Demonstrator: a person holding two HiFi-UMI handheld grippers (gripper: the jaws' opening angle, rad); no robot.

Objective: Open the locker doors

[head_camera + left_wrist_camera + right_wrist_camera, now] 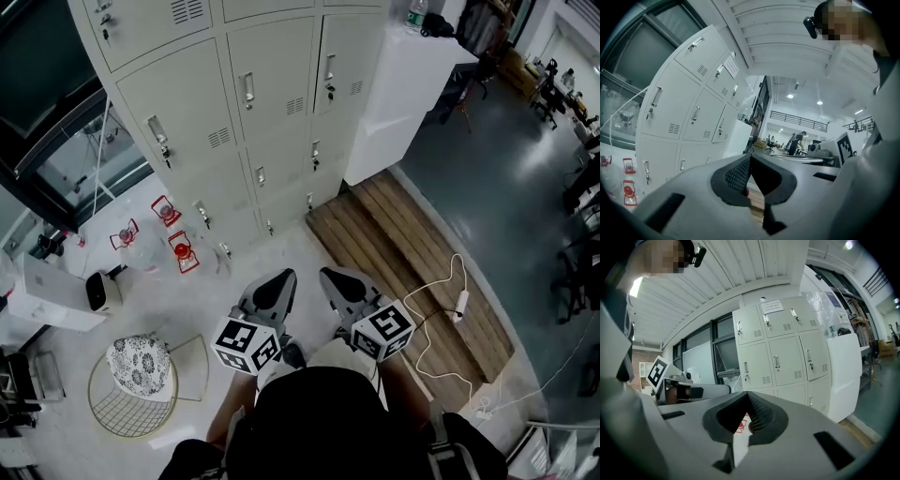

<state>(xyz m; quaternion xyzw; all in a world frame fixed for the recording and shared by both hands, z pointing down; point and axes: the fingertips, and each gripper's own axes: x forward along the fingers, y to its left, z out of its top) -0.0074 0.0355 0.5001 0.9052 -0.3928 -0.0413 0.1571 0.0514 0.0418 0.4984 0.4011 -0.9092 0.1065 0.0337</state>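
You hold both tools close in front of your body, side by side and a little apart, pointing toward the locker bank (253, 122). Your left gripper (279, 278) has its jaws brought fully together at the tips, and nothing is caught between them. Your right gripper (330, 277) is the same, with its jaws closed tip to tip on nothing. Neither tool touches anything. The locker bank stands ahead of you, well apart from both tips, and every door (265, 92) you can see on it is closed, each with its handle (247, 90) near the left edge. A white cabinet (408, 89) stands just beside the lockers on the right, and wooden boards (412, 258) lie on the floor in front of it.
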